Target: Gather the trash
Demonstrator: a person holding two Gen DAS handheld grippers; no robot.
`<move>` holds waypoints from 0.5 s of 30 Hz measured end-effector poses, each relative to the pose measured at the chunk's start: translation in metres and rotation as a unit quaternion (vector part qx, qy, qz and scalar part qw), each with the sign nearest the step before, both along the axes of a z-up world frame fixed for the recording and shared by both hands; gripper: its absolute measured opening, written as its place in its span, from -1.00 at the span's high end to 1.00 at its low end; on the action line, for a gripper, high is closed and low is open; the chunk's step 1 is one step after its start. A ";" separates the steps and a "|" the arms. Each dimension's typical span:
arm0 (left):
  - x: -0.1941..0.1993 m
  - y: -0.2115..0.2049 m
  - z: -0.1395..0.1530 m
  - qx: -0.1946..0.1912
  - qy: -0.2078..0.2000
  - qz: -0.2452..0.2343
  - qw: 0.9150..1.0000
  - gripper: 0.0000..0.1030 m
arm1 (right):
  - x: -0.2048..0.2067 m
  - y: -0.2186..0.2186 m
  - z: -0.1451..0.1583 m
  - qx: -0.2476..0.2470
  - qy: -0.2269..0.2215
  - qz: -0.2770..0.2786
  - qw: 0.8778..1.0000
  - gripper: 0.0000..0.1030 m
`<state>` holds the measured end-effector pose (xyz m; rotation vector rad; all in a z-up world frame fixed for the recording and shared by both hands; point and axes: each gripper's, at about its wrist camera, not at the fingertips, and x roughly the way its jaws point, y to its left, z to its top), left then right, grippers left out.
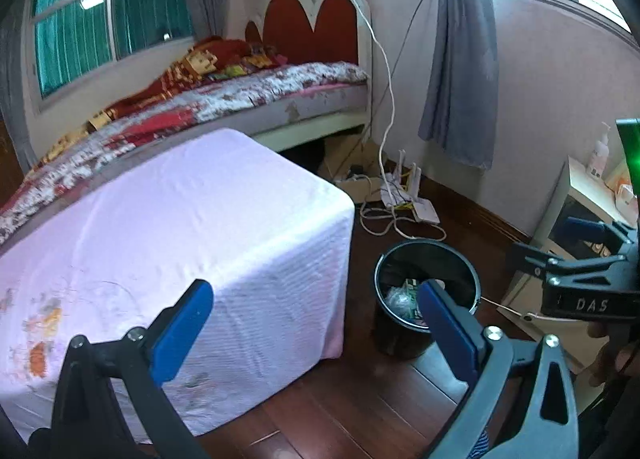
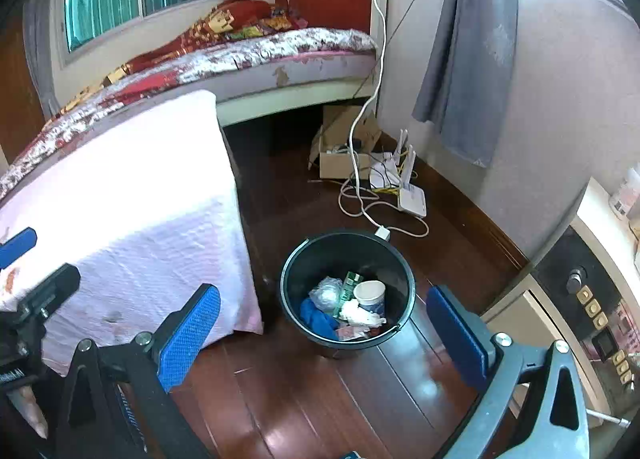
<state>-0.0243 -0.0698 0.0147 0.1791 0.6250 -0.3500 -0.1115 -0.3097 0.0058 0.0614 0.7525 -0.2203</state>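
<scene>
The trash bin, a dark round bucket, stands on the wooden floor just off the near corner of the cloth-draped counter. It already holds trash: a paper cup upright toward the right wall of the bin, a crumpled clear wrapper, a small green box, white tissue and a blue rag against the near-left wall. The bin's mouth faces straight up.

The right gripper has its blue pads spread wide apart and holds nothing; in its own view the bin sits almost dead centre between the pads, ahead and below. The left gripper is likewise spread wide and empty, but it looks mostly across the counter's pink top, with the bin off to its right, half hidden behind its right pad. So the right arm is judged the nearer and better lined up with the bin; the left is nearer the counter.

No loose trash shows on the part of the counter top in view. Beyond the bin, a white cable coils on the floor to a router and an open cardboard box by the bed.
</scene>
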 end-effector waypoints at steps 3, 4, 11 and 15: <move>-0.009 0.009 0.012 -0.006 -0.012 0.004 1.000 -0.99 | -0.014 0.009 0.013 -0.010 -0.011 -0.002 1.000 -1.00; -0.013 0.011 0.016 -0.009 -0.018 0.004 1.000 -0.99 | -0.018 0.010 0.016 -0.013 -0.013 -0.002 1.000 -1.00; -0.026 0.007 0.023 -0.013 -0.036 -0.006 0.999 -0.99 | -0.038 0.012 0.023 -0.014 -0.028 -0.014 0.999 -1.00; -0.026 0.004 0.024 -0.018 -0.036 -0.007 0.999 -0.99 | -0.038 0.010 0.028 -0.019 -0.038 -0.017 0.999 -1.00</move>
